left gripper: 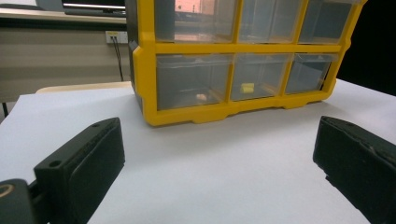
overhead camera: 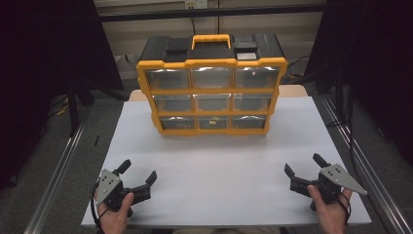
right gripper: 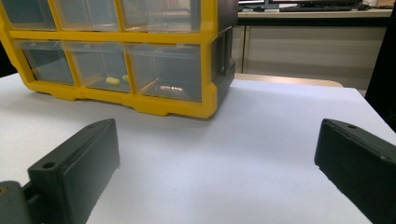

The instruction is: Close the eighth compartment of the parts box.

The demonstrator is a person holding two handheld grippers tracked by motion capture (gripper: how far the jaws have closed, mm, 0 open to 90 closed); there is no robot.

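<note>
Both hands are parked at the near edge of the white bench (overhead camera: 214, 165), so no step is really underway. The left gripper (overhead camera: 138, 174) and right gripper (overhead camera: 303, 163) each have their jaws spread wide apart with nothing between them.

The thing to work on, I'd guess, is the yellow-and-black plastic organizer box with nine clear drawers (overhead camera: 212, 92), standing upright at the far middle of the bench, well apart from both grippers, all drawers shut.

If a drawer is the target, my advice: come in low and square to the front, pinch the drawer lip rather than the yellow frame, and steady the box with the other gripper so it doesn't slide or tip.

Contents: the bottom middle drawer holds a small yellow piece (left gripper: 247, 87), and the bottom left drawer a small pale bit (left gripper: 201, 97). The rest look empty, though glare makes that hard to call.
</note>
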